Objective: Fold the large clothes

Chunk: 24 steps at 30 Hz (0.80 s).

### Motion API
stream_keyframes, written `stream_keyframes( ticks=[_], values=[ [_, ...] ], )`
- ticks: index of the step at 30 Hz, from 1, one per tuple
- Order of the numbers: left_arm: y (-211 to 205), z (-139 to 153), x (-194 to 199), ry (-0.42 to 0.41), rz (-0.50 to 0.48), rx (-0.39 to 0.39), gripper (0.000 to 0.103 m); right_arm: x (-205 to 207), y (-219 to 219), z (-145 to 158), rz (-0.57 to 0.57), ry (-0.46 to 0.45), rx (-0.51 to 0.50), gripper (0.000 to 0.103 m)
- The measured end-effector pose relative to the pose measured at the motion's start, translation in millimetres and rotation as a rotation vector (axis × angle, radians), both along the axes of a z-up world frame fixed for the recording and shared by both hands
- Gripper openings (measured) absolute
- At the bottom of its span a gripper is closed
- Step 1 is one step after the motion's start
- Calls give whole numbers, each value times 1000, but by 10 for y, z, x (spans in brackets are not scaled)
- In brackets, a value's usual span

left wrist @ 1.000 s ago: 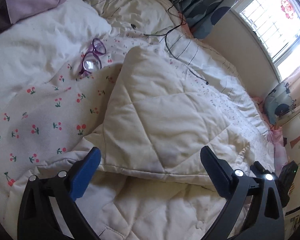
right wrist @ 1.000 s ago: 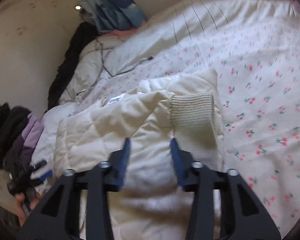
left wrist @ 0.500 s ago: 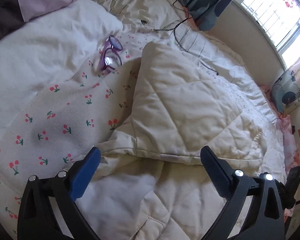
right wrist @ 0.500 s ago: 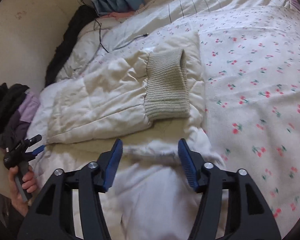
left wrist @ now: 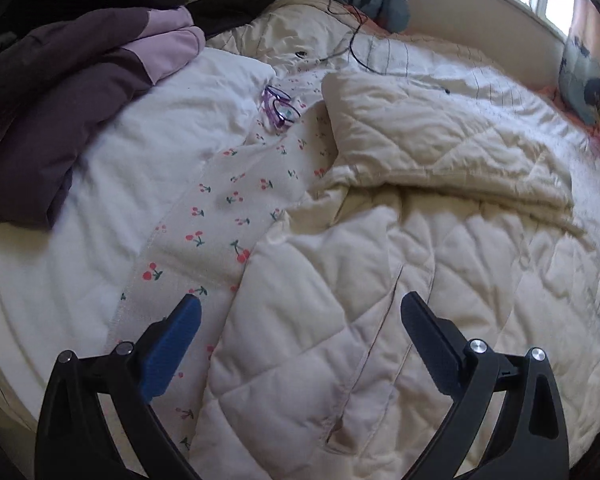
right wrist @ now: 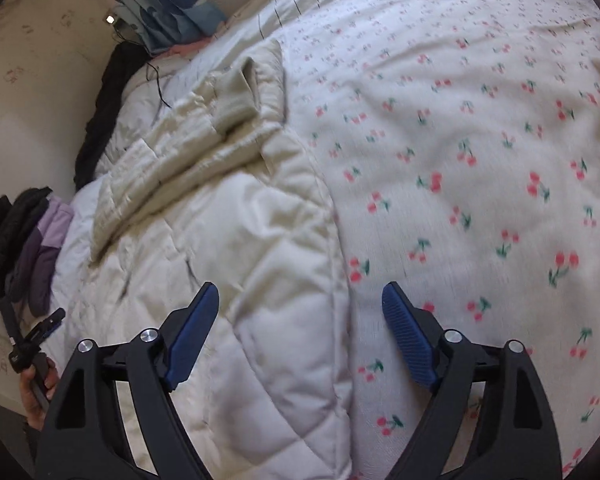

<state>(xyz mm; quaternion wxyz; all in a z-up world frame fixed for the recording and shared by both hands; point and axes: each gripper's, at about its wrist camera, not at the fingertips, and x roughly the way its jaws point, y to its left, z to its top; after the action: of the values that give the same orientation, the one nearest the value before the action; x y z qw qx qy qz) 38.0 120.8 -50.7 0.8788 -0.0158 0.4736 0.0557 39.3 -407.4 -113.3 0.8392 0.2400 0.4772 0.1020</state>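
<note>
A cream quilted jacket [left wrist: 380,264] lies spread on the cherry-print bed sheet [left wrist: 228,200], with a sleeve folded across its far part [left wrist: 432,140]. In the right wrist view the jacket [right wrist: 236,240] lies at left, its ribbed cuff [right wrist: 236,100] at the far end. My left gripper [left wrist: 300,312] is open and empty, over the jacket's left edge. My right gripper [right wrist: 300,300] is open and empty, astride the jacket's right edge beside the sheet [right wrist: 480,160].
Purple glasses [left wrist: 278,108] lie on the sheet beyond the jacket. A purple and dark clothes pile [left wrist: 72,92] sits at far left. A black cable [left wrist: 364,52] runs over the far bedding. Patterned pillows [right wrist: 172,4] lean at the wall.
The right gripper let go of the sleeve, which now lies folded on the jacket, opened wide and pulled back to the jacket's right edge. The left gripper drew back toward the near hem.
</note>
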Motion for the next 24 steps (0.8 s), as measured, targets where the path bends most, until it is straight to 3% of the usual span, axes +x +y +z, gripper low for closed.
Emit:
stream_keyframes(
  ticks=[4,8,11,14,16,19,22,24],
  values=[
    [-149,-301,32,111,-35,183,96,-121,178,63,13,-32,-133,81],
    [-137,-138,36,55,-9,150,96,-107,395,483,25,-175,-162,82],
    [-215,-18,59,4,0,103,96,283,779,745,90,-223,-189,87],
    [-434,-1,119,-21,-33,148,96,851,1282,945,177,-259,-186,87],
    [-573,-49,174,-11,-68,183,96,1313,1604,1013,198,-269,-242,87],
    [-800,-139,253,9,-121,254,96,1975,1854,929,161,-251,-314,87],
    [-1038,-203,288,12,-191,323,96,2548,1821,350,129,-56,-383,88],
    [-1099,-244,318,20,-207,345,96,2591,1825,153,178,-84,-428,88]
  ],
)
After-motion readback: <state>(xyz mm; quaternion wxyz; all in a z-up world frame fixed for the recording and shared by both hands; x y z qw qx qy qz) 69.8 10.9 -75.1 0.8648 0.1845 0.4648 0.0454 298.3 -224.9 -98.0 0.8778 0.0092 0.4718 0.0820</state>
